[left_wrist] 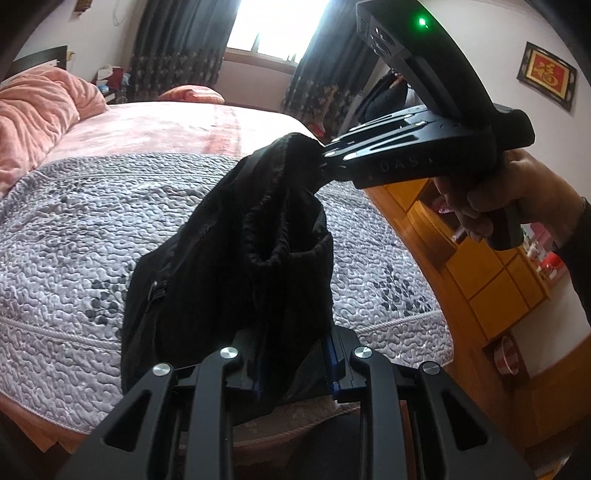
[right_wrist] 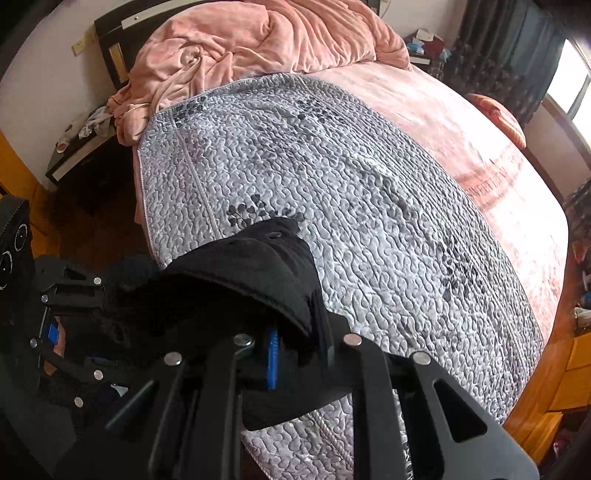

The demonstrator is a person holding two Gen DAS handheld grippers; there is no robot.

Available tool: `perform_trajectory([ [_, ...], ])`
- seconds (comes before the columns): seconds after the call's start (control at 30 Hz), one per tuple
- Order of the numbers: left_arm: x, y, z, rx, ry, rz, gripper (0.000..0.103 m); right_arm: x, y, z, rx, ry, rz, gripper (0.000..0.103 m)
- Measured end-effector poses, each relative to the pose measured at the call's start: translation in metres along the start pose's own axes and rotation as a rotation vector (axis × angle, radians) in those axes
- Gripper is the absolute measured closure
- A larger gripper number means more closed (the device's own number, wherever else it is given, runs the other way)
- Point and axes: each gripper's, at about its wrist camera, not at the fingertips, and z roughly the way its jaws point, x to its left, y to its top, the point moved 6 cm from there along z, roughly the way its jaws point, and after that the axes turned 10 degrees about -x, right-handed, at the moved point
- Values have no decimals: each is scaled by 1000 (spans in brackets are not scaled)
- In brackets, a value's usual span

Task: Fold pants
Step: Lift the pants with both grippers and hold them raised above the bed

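Black pants (left_wrist: 229,258) hang bunched in the air above the grey quilted bedspread (left_wrist: 81,221), stretched between both grippers. My left gripper (left_wrist: 295,365) is shut on the lower part of the fabric, which hides most of its blue pads. My right gripper (left_wrist: 319,164), held by a hand (left_wrist: 476,210), pinches the elastic waistband higher up. In the right wrist view the right gripper (right_wrist: 295,350) is shut on a thick fold of the pants (right_wrist: 240,280), over the near corner of the bedspread (right_wrist: 351,184). The left gripper (right_wrist: 62,332) shows at the left edge, clamped on the same cloth.
A rumpled pink blanket (right_wrist: 258,40) is piled at the headboard, with pink sheet (left_wrist: 177,125) beyond the grey cover. A dark nightstand (right_wrist: 74,155) stands beside the bed. Wooden cabinets (left_wrist: 487,280) and wood floor lie to the right, with curtains and a window (left_wrist: 273,26) behind.
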Motion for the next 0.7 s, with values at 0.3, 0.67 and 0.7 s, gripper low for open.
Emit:
perform_trajectory([
  [0.3,-17,-12,28,52,-25,34,78,-24,-35,6,-7,-1,41,89],
  [0.67,-26,-28,57,112,-39,52,78,-41,-65,17,-15,-3,59,89],
  [0.7,-27,-30,59,118,-39,55,78,-42,-67,18,-17,-4,54,89],
])
